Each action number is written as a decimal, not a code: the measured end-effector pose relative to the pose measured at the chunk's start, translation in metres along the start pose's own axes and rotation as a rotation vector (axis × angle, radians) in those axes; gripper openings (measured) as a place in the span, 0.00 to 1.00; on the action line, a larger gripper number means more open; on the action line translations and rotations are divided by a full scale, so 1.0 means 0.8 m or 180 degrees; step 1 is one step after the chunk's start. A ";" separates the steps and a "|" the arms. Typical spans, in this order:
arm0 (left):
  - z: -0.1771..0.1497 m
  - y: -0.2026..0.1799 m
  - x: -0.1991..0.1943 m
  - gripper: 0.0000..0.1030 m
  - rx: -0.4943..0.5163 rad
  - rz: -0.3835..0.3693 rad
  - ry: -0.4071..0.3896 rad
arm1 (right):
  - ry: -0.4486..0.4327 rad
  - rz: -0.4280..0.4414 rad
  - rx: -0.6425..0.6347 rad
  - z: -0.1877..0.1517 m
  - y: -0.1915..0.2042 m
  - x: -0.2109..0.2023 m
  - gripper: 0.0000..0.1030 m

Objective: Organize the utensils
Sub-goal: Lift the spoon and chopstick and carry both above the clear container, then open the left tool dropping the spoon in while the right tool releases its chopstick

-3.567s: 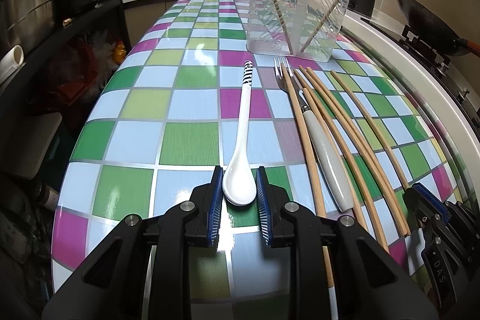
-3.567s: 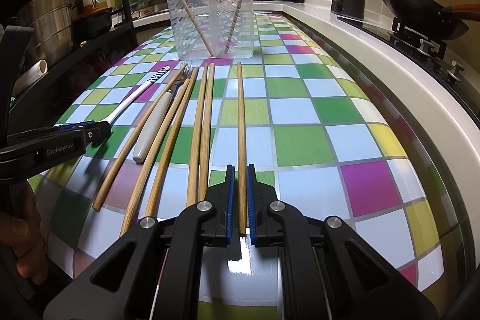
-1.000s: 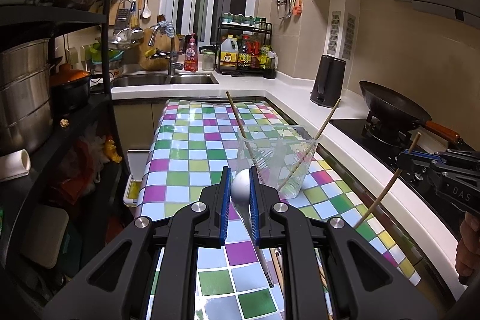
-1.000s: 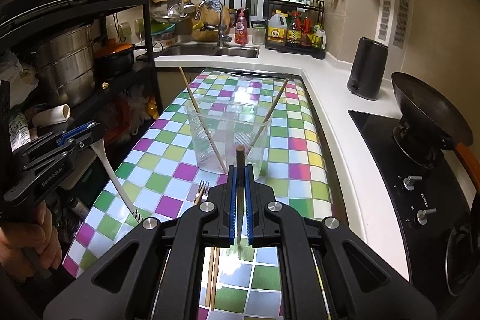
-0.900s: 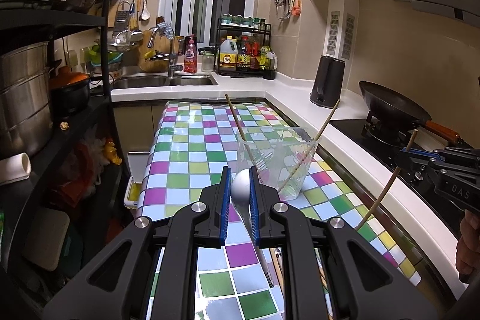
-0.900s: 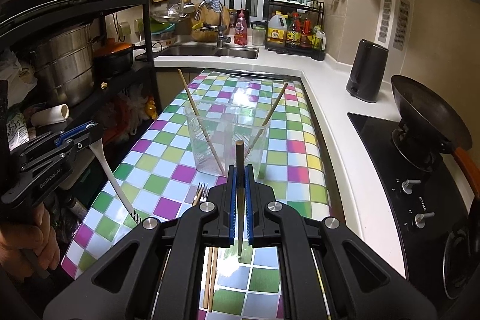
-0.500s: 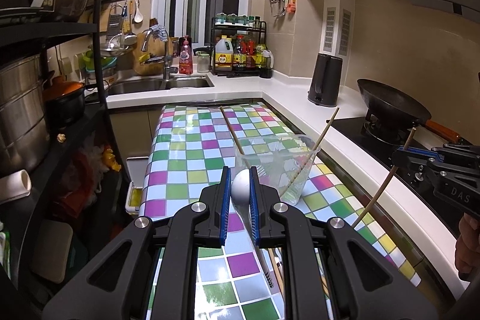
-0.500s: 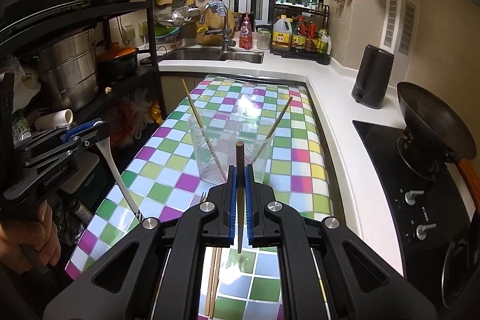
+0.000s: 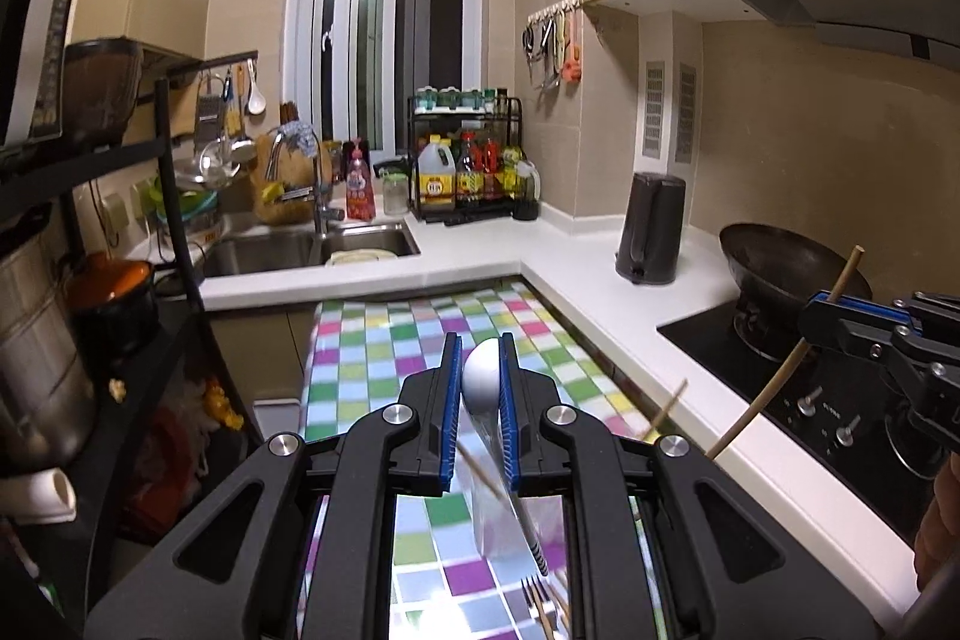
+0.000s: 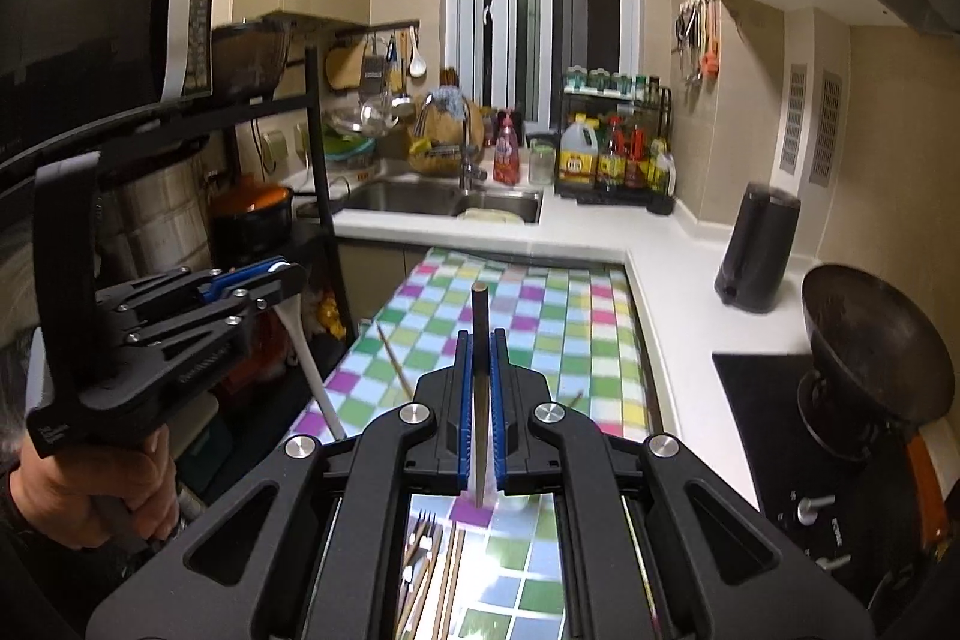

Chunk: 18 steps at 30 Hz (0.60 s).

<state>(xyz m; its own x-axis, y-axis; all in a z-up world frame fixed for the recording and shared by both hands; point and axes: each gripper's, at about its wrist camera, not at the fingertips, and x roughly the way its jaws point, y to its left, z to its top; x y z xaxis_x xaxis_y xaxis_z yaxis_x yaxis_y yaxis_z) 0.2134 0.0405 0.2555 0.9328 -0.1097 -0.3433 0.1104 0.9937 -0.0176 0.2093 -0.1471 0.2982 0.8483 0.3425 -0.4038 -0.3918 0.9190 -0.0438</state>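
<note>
My left gripper (image 9: pixel 480 352) is shut on the bowl of a white ceramic spoon (image 9: pixel 481 376), whose handle hangs down toward the checkered table (image 9: pixel 372 358). It also shows at the left of the right wrist view (image 10: pixel 282 274), the spoon's handle (image 10: pixel 312 370) slanting down. My right gripper (image 10: pixel 480 346) is shut on a wooden chopstick (image 10: pixel 479 316) held upright; it also shows in the left wrist view (image 9: pixel 774 388). The clear plastic container is mostly hidden under the grippers; chopsticks (image 10: pixel 393 361) stick up from it. A fork (image 10: pixel 420 526) and several chopsticks (image 10: pixel 447 574) lie on the table below.
A white counter (image 9: pixel 600 274) runs along the right with a black kettle (image 9: pixel 651 229), a wok (image 9: pixel 780 262) and a hob. The sink (image 9: pixel 306 244) and a bottle rack (image 9: pixel 474 172) are at the back. A black shelf with pots (image 9: pixel 114 292) stands left.
Both grippers have risen higher over the table with the spoon and chopstick held. The container has dropped from clear view to beneath the grippers.
</note>
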 end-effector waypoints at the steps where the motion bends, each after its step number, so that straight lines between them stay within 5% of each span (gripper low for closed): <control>1: 0.008 0.000 0.007 0.12 0.0004 0.0007 -0.0026 | -0.0055 -0.0010 0.0024 0.006 -0.001 0.002 0.05; 8: 0.030 -0.009 0.065 0.12 0.0205 0.0039 0.0006 | -0.0216 -0.0116 0.0197 0.020 -0.025 0.038 0.05; 18: -0.023 -0.041 0.142 0.12 0.0737 -0.0064 0.0522 | 0.0125 -0.0122 0.0122 -0.015 -0.032 0.116 0.05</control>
<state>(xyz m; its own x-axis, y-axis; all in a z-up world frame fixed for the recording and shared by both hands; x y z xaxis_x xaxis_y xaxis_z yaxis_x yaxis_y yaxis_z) 0.3092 -0.0041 0.2001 0.8637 -0.1056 -0.4928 0.2214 0.9579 0.1826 0.2932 -0.1411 0.2507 0.8475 0.2996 -0.4382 -0.3447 0.9384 -0.0251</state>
